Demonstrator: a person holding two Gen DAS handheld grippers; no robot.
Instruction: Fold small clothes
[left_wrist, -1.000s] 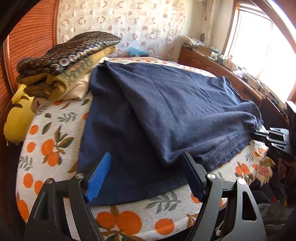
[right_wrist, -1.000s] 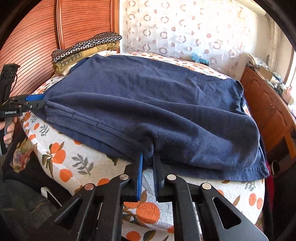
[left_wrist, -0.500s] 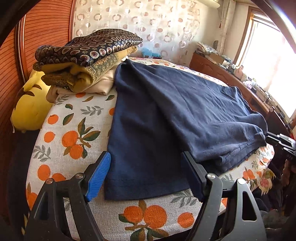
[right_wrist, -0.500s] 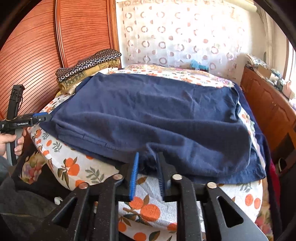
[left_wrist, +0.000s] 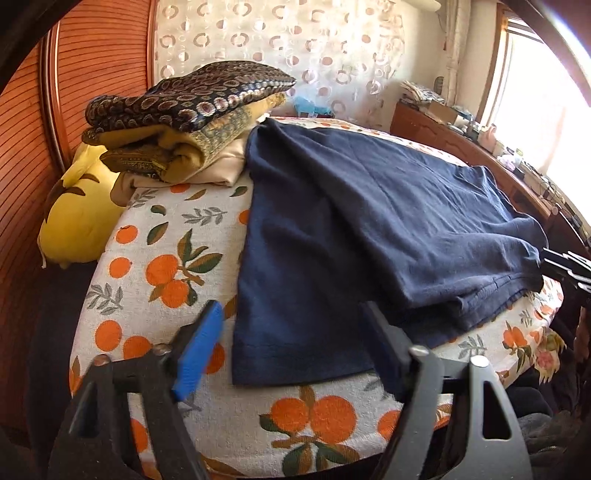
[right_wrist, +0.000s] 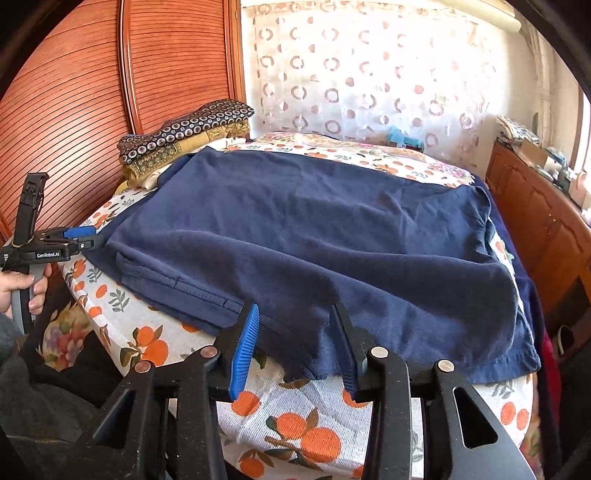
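Note:
A navy blue garment (left_wrist: 369, 221) lies folded over itself on the orange-print bed cover (left_wrist: 166, 266); it also shows in the right wrist view (right_wrist: 314, 236). My left gripper (left_wrist: 291, 350) is open and empty, just in front of the garment's near hem, jaws wide on either side of its corner. My right gripper (right_wrist: 295, 343) is open; a hanging fold of the garment lies between its jaws, not pinched. The left gripper also shows in the right wrist view (right_wrist: 79, 236), at the garment's left edge.
A stack of folded patterned cloths (left_wrist: 184, 122) sits at the bed's far left, beside a yellow plush (left_wrist: 77, 218). Red slatted wood panel (right_wrist: 74, 110) on the left. A wooden cabinet (right_wrist: 535, 221) with clutter runs along the right under the window.
My right gripper has opened and let go of the garment's fold, which now lies on the bed. My left gripper has pulled back and to the left, staying open.

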